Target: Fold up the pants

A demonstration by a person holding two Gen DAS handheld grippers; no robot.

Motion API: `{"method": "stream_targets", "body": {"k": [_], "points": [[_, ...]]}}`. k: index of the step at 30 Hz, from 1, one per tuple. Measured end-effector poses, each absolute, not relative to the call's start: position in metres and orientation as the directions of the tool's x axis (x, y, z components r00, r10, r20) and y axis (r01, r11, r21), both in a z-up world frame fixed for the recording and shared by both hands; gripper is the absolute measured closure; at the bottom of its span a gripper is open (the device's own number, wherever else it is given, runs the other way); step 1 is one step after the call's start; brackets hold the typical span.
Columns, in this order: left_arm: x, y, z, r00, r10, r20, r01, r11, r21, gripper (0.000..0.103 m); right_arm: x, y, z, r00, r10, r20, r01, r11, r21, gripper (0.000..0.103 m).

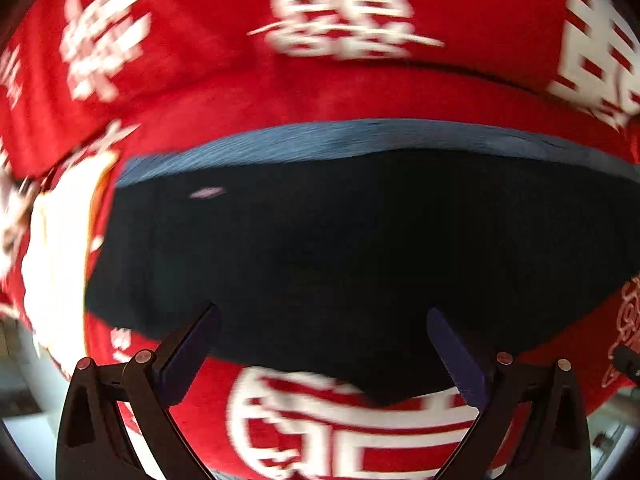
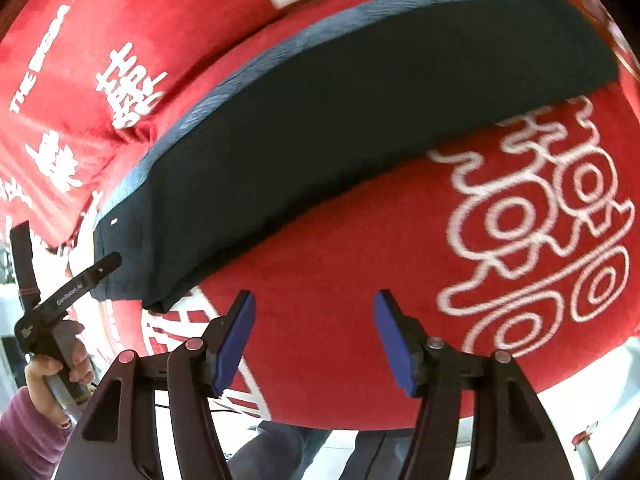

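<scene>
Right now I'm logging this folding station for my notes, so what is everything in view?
pants: one, dark navy, lying folded into a long band on the cloth.
cloth: one, red with white characters and patterns, spread under the pants over the work surface.
left gripper: one, black with blue pads, jaws open above the near edge of the pants; its tip also shows at the pants' left end in the right wrist view.
right gripper: one, black with blue pads, jaws open over bare cloth, beside the pants and holding nothing.
left hand: one, purple sleeve, gripping the left gripper's handle.
</scene>
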State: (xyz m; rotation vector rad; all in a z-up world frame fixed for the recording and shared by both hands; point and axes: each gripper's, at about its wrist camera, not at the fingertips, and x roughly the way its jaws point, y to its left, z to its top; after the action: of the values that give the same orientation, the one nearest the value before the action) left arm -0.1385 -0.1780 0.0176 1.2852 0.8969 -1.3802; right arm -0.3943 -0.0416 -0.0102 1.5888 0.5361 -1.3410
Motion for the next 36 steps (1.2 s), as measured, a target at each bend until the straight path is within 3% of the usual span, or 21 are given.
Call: {"method": "stream_targets", "body": {"k": [15, 27, 36], "points": [[-0.353, -0.171, 0.009, -0.059, -0.176, -0.983, 0.921, -0.39, 0.015, 0.0, -0.535, -0.001, -0.004, 0.208, -0.376, -0.903, 0.652, -0.635, 0.415, 0.037], [-0.383, -0.19, -0.024, -0.006, -0.134, -0.991, 0.934, -0.356, 0.042, 0.0, -0.604, 0.002, -0.028, 0.264, -0.549, -0.793, 0.471, -0.645, 0.602, 0.037], [-0.379, -0.187, -0.035, -0.021, -0.095, -0.995, 0.947, -0.321, 0.011, 0.0, -0.613, 0.002, -0.045, 0.279, -0.681, -0.677, 0.423, -0.546, 0.723, 0.029]]}}
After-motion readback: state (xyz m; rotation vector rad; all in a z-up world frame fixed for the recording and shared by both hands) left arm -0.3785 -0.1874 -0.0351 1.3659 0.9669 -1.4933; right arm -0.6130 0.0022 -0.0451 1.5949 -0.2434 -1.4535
